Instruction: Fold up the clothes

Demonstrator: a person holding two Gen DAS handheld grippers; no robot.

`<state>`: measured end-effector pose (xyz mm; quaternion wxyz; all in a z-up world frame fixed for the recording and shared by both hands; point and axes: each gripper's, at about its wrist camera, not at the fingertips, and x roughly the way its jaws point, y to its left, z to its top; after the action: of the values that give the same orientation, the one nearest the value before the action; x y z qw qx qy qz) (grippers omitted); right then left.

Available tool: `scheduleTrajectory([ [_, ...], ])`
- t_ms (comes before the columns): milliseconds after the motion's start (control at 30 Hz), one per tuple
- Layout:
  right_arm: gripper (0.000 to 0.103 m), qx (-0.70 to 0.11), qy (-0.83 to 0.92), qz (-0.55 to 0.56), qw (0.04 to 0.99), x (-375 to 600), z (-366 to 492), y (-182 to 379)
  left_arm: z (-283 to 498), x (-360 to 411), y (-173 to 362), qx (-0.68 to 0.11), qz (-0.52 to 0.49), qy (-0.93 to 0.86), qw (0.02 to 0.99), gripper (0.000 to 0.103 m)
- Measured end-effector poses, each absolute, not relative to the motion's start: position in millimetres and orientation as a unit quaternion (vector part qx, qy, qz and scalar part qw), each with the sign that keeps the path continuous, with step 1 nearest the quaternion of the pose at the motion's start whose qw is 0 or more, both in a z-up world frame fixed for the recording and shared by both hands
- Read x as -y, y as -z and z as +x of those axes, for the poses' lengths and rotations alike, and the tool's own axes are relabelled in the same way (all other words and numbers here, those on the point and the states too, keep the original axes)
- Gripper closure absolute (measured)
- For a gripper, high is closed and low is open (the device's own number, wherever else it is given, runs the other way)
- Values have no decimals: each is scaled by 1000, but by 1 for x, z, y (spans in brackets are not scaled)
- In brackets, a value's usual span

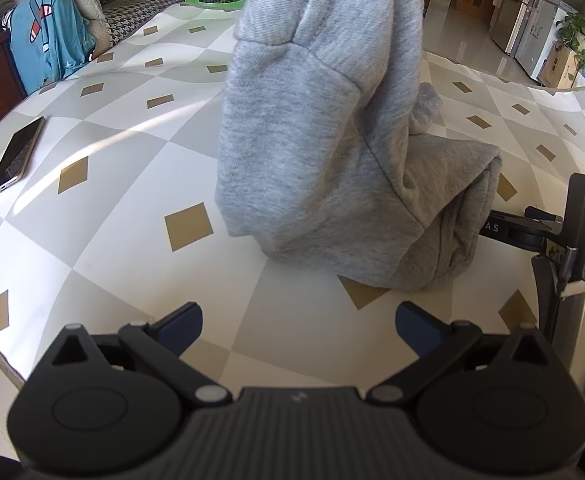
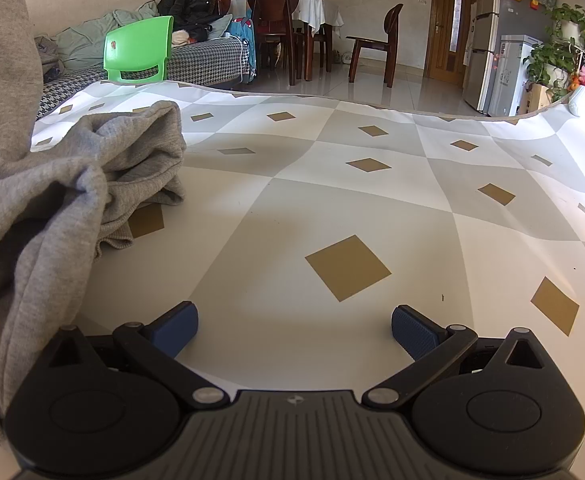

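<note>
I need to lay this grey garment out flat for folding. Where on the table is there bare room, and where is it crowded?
The widest bare stretch lies ahead of the right gripper, from the grey garment across to the table's far and right edges. A smaller patch sits between the garment and the phone. It is crowded at the bunched heap itself, part of which hangs above the table.

The crumpled grey knit sweatshirt [image 1: 332, 160] blocks the middle of the diamond-patterned tablecloth [image 2: 372, 208]; its right stretch lies open, and a black smartphone [image 1: 16, 156] lies far left.
</note>
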<state>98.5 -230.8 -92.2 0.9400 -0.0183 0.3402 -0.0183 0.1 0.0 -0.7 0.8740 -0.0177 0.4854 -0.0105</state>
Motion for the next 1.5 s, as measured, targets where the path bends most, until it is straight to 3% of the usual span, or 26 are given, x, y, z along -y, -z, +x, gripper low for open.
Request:
scheduleTrajectory([
  [1500,0,-340,18,-18,940,230,99,92,6,-7,17,-507,-17,-29,861,0],
])
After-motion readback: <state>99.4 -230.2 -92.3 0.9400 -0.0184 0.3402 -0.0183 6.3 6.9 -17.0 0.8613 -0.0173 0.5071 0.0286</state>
